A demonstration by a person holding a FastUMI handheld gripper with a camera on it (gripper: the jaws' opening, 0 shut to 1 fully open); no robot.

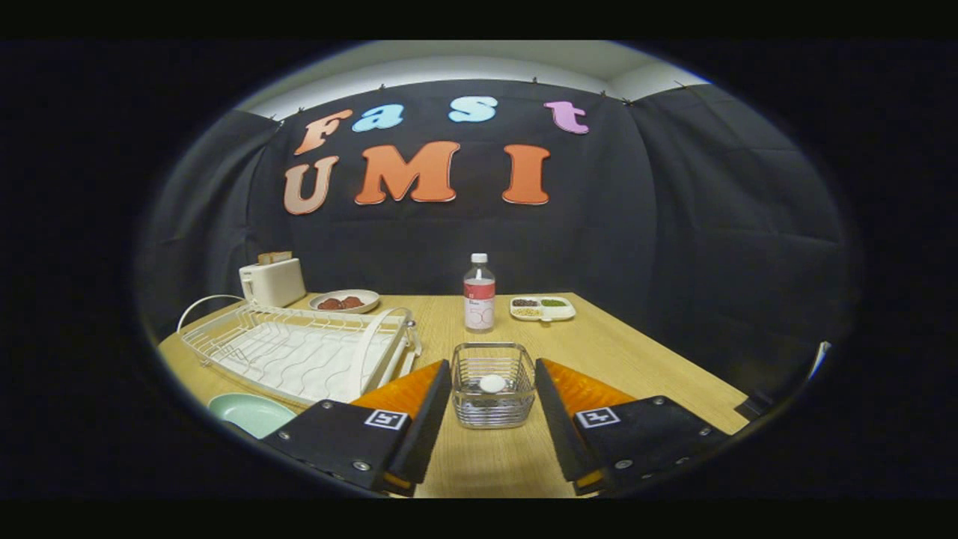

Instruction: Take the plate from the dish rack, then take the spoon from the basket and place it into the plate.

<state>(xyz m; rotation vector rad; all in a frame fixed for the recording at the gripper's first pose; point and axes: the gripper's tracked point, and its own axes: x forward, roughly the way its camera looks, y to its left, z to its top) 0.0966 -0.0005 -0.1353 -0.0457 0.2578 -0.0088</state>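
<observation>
Wooden table (pixel 599 352) surface, dark cloth wall behind. My gripper (pixel 492 397) is spread wide, holding nothing; the wire basket (pixel 493 394) sits between the fingertips, untouched, with the spoon (pixel 492 383) showing as a pale rounded end inside. Left of the fingers: white dish rack (pixel 299 350), and the green plate (pixel 251 413) flat on the table just beside it. Beyond the basket stands a bottle (pixel 479 293).

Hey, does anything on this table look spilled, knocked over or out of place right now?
Nothing stands out. The dish rack sits flat, the bottle stands upright, the wire basket is level just ahead of the open gripper, and the green plate lies flat on the table beside the rack.
</observation>
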